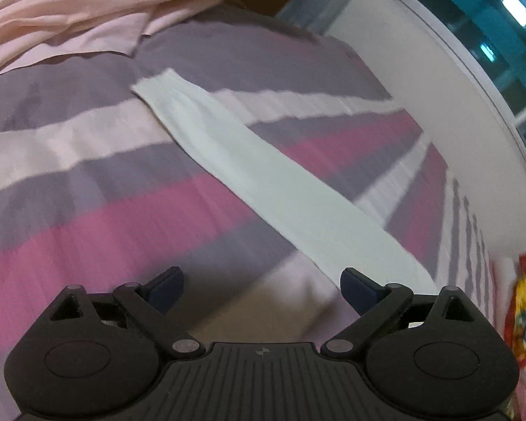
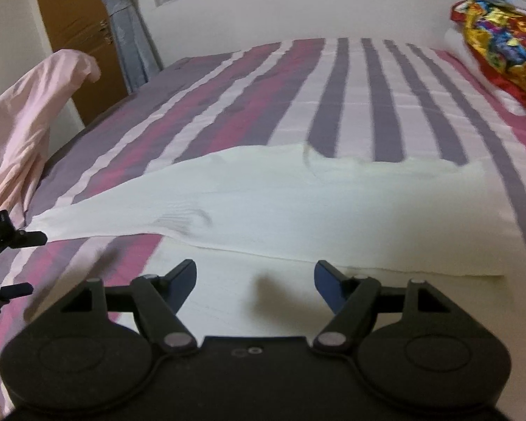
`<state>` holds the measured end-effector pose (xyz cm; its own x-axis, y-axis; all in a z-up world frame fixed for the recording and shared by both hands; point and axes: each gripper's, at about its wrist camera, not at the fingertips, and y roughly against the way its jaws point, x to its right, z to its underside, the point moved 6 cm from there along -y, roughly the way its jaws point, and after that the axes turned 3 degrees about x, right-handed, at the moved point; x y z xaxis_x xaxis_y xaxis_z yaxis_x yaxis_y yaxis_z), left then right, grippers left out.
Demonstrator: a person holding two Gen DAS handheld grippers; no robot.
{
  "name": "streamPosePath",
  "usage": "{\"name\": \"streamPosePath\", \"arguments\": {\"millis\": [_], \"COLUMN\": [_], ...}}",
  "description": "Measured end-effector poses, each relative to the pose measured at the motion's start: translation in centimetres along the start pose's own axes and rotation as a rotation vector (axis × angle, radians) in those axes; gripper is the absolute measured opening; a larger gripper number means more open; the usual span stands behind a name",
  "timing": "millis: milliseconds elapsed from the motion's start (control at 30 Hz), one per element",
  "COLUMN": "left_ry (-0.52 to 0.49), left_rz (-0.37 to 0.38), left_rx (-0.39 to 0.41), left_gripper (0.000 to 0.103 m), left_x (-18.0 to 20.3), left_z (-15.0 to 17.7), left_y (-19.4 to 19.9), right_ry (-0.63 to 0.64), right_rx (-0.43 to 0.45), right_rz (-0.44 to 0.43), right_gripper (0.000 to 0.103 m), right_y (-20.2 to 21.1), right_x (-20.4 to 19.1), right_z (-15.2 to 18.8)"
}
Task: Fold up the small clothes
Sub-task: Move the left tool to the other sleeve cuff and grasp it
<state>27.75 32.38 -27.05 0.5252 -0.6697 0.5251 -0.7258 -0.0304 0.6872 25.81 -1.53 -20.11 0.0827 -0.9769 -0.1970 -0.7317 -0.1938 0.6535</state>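
A white garment (image 2: 298, 210) lies flat on the striped bedspread (image 2: 333, 87), its near part folded over in a double layer. One long sleeve (image 1: 256, 175) runs out from it, crossing the left wrist view slantwise and ending beside the right fingertip (image 1: 354, 280). My left gripper (image 1: 261, 275) is open above the bedspread with nothing between its fingers; it also shows at the right wrist view's left edge, the left gripper (image 2: 35, 263) close to the sleeve's end. My right gripper (image 2: 255, 267) is open over the garment's near edge, holding nothing.
A rumpled pale pink cloth (image 1: 70, 7) is heaped at one end of the bed, the same pink cloth (image 2: 28, 122) at left in the right wrist view. A red and yellow patterned bundle (image 2: 501, 35) lies at the far right. A white wall, window (image 1: 491, 17) and brown door (image 2: 73, 28) stand beyond.
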Motion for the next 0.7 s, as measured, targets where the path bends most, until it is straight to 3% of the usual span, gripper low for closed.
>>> {"name": "streamPosePath", "arguments": {"millis": [200, 267, 333, 700], "left_ry": [0.118, 0.149, 0.178, 0.345], "left_rz": [0.018, 0.024, 0.032, 0.089], "left_rx": [0.010, 0.014, -0.004, 0.077], "left_gripper": [0.095, 0.076, 0.067, 0.067], "left_x": [-2.4, -2.9, -3.3, -5.1], "left_z": [-2.6, -3.4, -3.8, -6.9], "left_y": [-2.9, -4.2, -5.4, -9.9], "right_ry": [0.013, 0.017, 0.018, -0.004], "right_rx": [-0.021, -0.027, -0.034, -0.050], "right_rz": [-0.037, -0.041, -0.043, -0.045], "right_gripper": [0.074, 0.074, 0.074, 0.074], "right_y": [-1.8, -2.2, -2.6, -4.0], "right_x": [-2.4, -2.8, -2.9, -2.5], "right_z": [-0.1, -0.1, -0.1, -0.1]}}
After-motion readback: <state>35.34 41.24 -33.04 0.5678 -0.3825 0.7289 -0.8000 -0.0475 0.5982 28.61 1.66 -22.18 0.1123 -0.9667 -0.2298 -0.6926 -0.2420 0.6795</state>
